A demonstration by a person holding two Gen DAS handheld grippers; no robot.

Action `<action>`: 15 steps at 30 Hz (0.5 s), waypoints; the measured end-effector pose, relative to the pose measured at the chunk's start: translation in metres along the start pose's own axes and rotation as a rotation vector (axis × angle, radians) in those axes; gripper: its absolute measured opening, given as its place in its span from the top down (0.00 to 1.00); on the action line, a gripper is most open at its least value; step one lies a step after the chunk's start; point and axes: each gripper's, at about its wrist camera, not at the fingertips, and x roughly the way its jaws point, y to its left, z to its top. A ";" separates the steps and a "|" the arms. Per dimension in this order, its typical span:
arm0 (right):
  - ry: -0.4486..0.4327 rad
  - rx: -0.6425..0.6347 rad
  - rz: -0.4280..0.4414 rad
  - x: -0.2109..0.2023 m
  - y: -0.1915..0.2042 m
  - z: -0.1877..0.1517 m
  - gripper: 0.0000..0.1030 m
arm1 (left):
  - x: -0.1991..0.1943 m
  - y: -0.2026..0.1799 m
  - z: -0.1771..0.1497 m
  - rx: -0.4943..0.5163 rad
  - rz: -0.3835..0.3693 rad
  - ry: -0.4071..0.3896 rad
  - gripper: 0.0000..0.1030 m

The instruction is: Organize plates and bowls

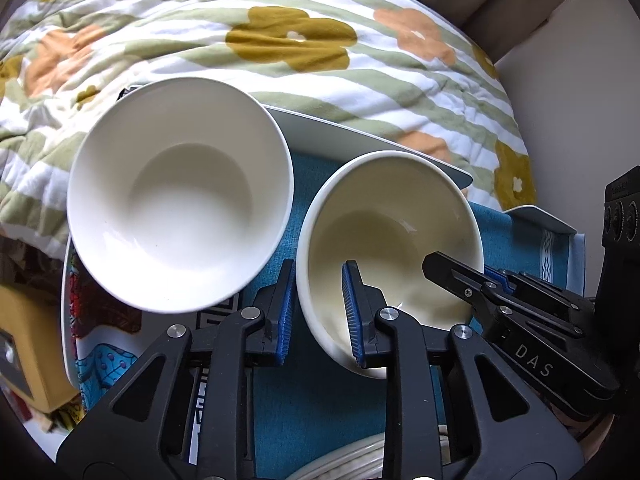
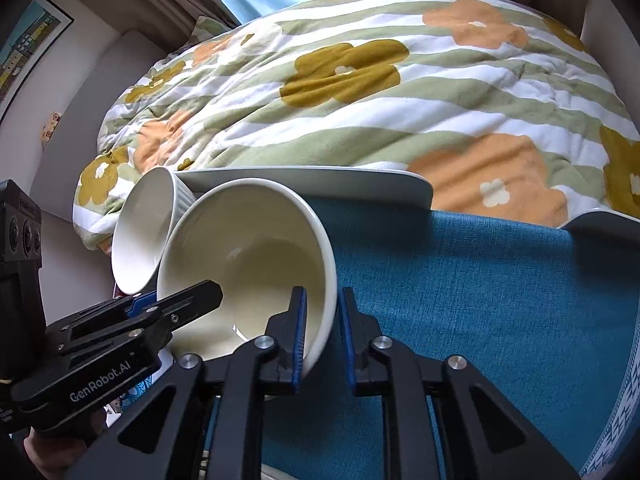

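Left wrist view: left gripper (image 1: 318, 308) and right gripper (image 2: 322, 336) both straddle the cream bowl (image 1: 390, 248) rim, clamping unclear; white bowl (image 1: 180, 192) at 10 o'clock remains unstacked.

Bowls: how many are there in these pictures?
2. A cream bowl is gripped at its rim by both the left gripper and the right gripper; a white bowl sits tilted just beside it. Others may be hidden.
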 end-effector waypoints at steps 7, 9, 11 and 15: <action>-0.011 -0.006 -0.003 -0.003 -0.001 -0.002 0.86 | -0.007 -0.011 -0.004 0.038 0.033 -0.026 0.80; -0.017 -0.008 -0.001 -0.007 -0.001 -0.003 0.86 | -0.014 -0.016 -0.006 0.048 0.034 -0.036 0.80; -0.030 -0.005 0.002 -0.015 -0.001 -0.005 0.86 | -0.025 -0.023 -0.009 0.063 0.035 -0.051 0.80; -0.068 -0.014 0.018 -0.044 -0.002 -0.011 0.86 | -0.054 -0.042 -0.017 0.092 0.037 -0.098 0.80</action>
